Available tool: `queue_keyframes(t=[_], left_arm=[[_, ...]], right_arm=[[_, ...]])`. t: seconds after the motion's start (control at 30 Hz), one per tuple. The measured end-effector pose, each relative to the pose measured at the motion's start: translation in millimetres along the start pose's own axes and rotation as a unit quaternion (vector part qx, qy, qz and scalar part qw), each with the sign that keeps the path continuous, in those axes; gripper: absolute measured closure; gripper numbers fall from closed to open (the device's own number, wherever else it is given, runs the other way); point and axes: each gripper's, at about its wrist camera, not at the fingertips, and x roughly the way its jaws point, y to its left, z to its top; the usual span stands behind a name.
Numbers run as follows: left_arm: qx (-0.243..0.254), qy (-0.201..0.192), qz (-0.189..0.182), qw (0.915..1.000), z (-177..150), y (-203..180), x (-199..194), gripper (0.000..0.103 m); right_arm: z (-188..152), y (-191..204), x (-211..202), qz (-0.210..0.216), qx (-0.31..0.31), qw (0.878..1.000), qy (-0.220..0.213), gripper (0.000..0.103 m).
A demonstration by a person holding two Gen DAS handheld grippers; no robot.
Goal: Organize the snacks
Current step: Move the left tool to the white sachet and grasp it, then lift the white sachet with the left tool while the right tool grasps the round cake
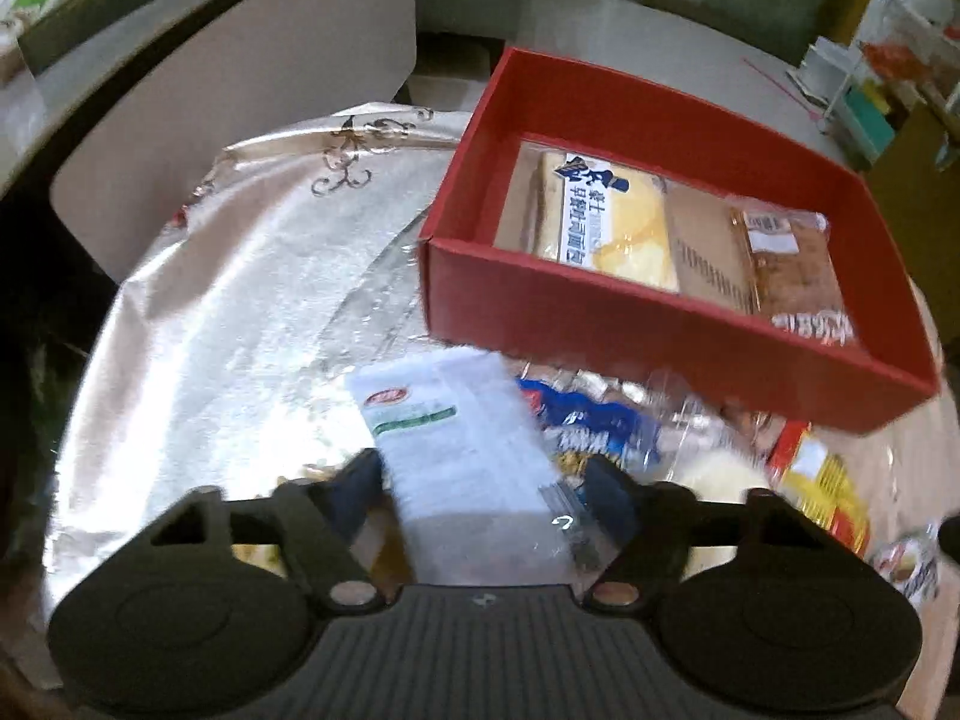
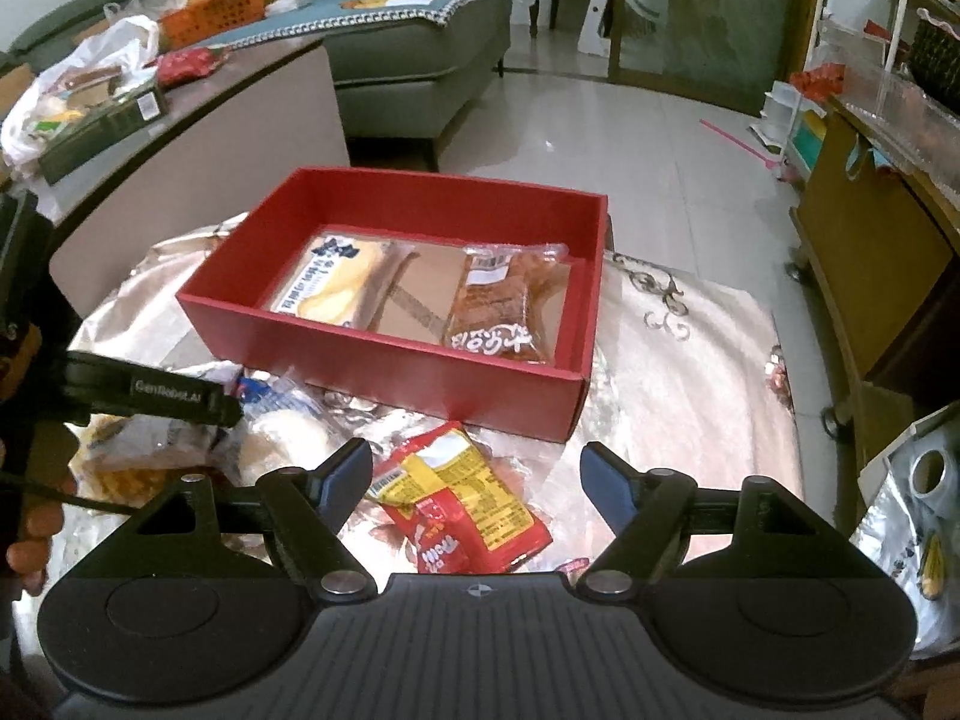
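A red box [image 1: 660, 330] [image 2: 420, 372] stands on the silvery tablecloth [image 1: 240, 300]. In it lie a yellow bread packet [image 1: 606, 222] [image 2: 330, 282] and a brown pastry packet [image 1: 792, 264] [image 2: 498, 306]. In front of the box, my left gripper [image 1: 483, 480] points down, and its pads touch both edges of a white snack packet [image 1: 456, 450]; the picture is blurred there. From the right wrist view, the left gripper [image 2: 150, 396] is a black bar at the left. My right gripper [image 2: 477, 462] hangs open over a red and yellow snack packet [image 2: 462, 498] [image 1: 822, 486], apart from it.
Loose snacks lie before the box, among them a blue packet [image 1: 588, 420] [image 2: 270, 396] and pale bread [image 2: 288, 438]. A person's hand [image 2: 30, 534] shows at the left edge. A cluttered low table [image 2: 180, 138] stands left, a sofa [image 2: 420, 60] behind, a wooden cabinet [image 2: 870, 276] right.
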Motion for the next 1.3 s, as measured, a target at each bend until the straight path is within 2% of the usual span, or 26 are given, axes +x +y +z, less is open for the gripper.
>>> queue_keyframes(t=[0.13, 0.33, 0.43, 0.6, 0.7, 0.83, 0.9, 1.03, 1.13, 1.23, 1.3], left_arm=[[0.014, 0.004, -0.009, 0.9999, -14.9, 15.0, -11.8, 0.057], [0.0, 0.004, -0.033, 0.9994, -49.6, 35.6, -30.5, 0.062], [0.0, -0.001, -0.047, 0.9989, -58.7, 40.3, -38.7, 0.064], [-0.01, -0.01, -0.079, 0.9968, -58.2, 51.3, -49.7, 0.065], [-0.016, -0.011, -0.094, 0.9954, -54.4, 57.8, -51.7, 0.065], [-0.018, -0.002, -0.103, 0.9945, -50.5, 59.6, -47.3, 0.065], [-0.015, 0.001, -0.105, 0.9944, -50.0, 58.2, -45.5, 0.065], [-0.013, 0.009, -0.106, 0.9942, -48.9, 56.2, -39.7, 0.065], [-0.008, 0.022, -0.098, 0.9949, -49.8, 51.6, -30.1, 0.065], [0.004, 0.027, -0.092, 0.9953, -49.6, 45.9, -26.6, 0.064], [0.006, 0.028, -0.086, 0.9959, -49.7, 43.7, -25.6, 0.059]], right_arm=[[0.5, 3.6, -1.3, 0.012, -0.003, 1.0, 0.0, 0.024], [-0.4, 26.9, 4.2, 0.042, -0.023, 0.999, 0.012, 0.026], [3.6, 37.2, 15.5, 0.062, -0.01, 0.998, 0.024, 0.026], [13.2, 64.2, 38.5, 0.066, -0.047, 0.996, 0.031, 0.024], [13.3, 79.2, 53.9, 0.07, -0.082, 0.993, 0.048, 0.018], [9.3, 92.4, 78.2, 0.06, -0.103, 0.99, 0.07, 0.016], [7.5, 94.9, 86.9, 0.061, -0.103, 0.99, 0.068, 0.016], [10.7, 98.4, 87.3, 0.065, -0.092, 0.991, 0.068, 0.031], [10.7, 97.1, 79.9, 0.068, -0.089, 0.991, 0.067, 0.038], [9.7, 91.0, 73.9, 0.069, -0.079, 0.992, 0.072, 0.04], [6.9, 86.7, 68.6, 0.07, -0.074, 0.992, 0.072, 0.041]])
